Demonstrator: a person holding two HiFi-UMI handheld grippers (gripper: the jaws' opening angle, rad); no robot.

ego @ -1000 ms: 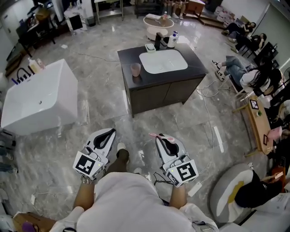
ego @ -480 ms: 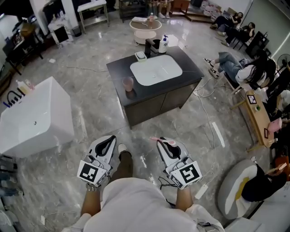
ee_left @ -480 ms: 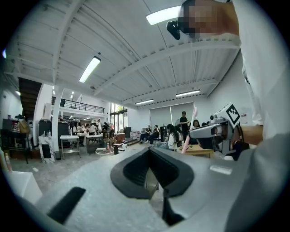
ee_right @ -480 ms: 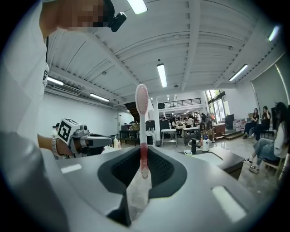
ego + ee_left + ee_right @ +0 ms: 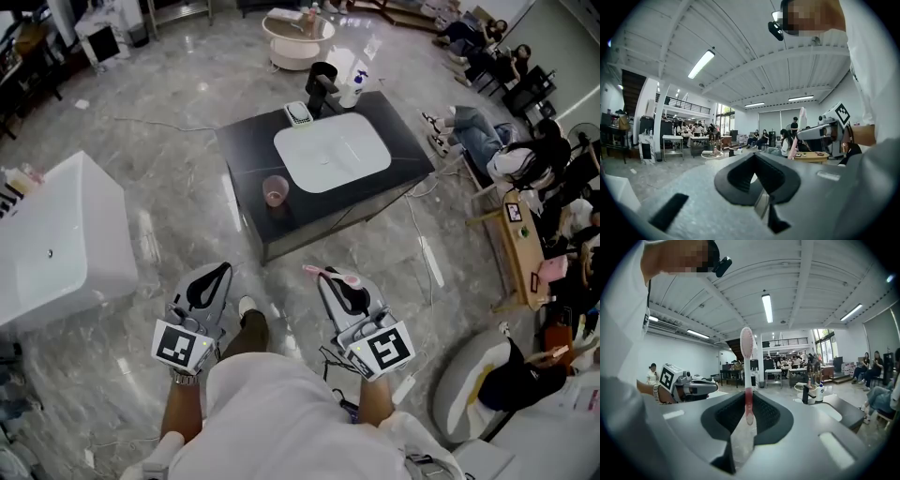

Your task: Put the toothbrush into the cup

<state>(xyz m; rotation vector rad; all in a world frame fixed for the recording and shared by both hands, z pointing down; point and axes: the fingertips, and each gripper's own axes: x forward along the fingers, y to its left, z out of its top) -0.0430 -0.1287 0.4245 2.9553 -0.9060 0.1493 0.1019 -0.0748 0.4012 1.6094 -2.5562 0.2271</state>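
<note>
The cup [image 5: 275,190] stands on the cabinet [image 5: 246,159], left of the basin [image 5: 333,153] (bottle [image 5: 354,89] behind it).

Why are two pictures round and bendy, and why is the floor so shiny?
Both gripper views: wide-angle lenses bend straight lines and leave black corners. Right gripper view: the toothbrush goes blurry close to the lens. Head view: the polished floor throws back white glare.

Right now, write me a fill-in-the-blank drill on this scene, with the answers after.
The right gripper is shut on a ____.
The cup on the dark counter is ____ in colour.
In the head view, the cup stands to the ____ of the white basin.
The left gripper holds ____.
Missing words: toothbrush; pink; left; nothing.
</note>
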